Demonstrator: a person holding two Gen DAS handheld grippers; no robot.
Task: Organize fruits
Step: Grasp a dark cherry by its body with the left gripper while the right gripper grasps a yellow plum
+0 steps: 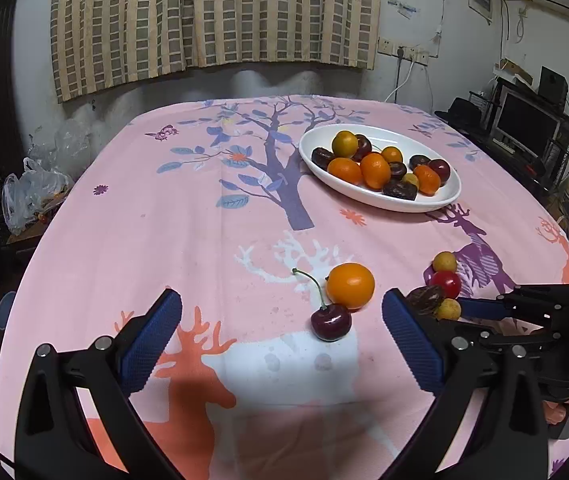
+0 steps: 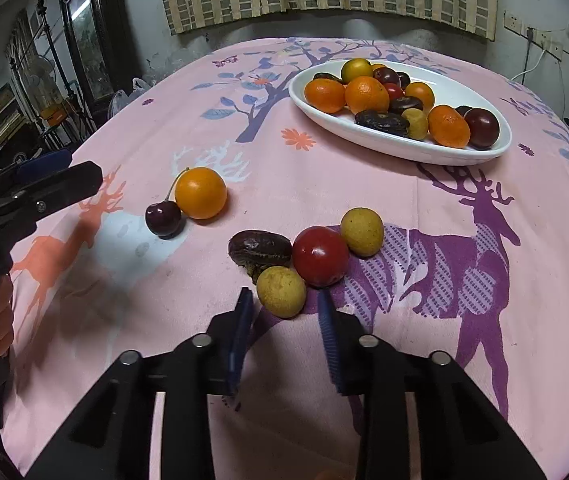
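Note:
A white oval plate (image 1: 440,196) (image 2: 400,148) holds several oranges, dates and small fruits. Loose on the pink cloth lie a dark cherry (image 1: 330,321) (image 2: 164,218) touching an orange (image 1: 350,285) (image 2: 200,193), a date (image 2: 259,249), a red tomato (image 2: 320,255) and two yellow fruits (image 2: 281,291) (image 2: 361,231). My left gripper (image 1: 280,314) is open wide, with the cherry between its fingers. My right gripper (image 2: 284,300) is open, its fingertips either side of the near yellow fruit, not touching it. In the left wrist view the right gripper (image 1: 480,308) reaches in beside that cluster.
The round table carries a pink cloth (image 1: 188,216) with deer and tree prints. Plastic bags (image 1: 32,196) sit off the left edge. A monitor and shelves (image 1: 524,124) stand at the right. A checked curtain (image 1: 212,12) hangs behind.

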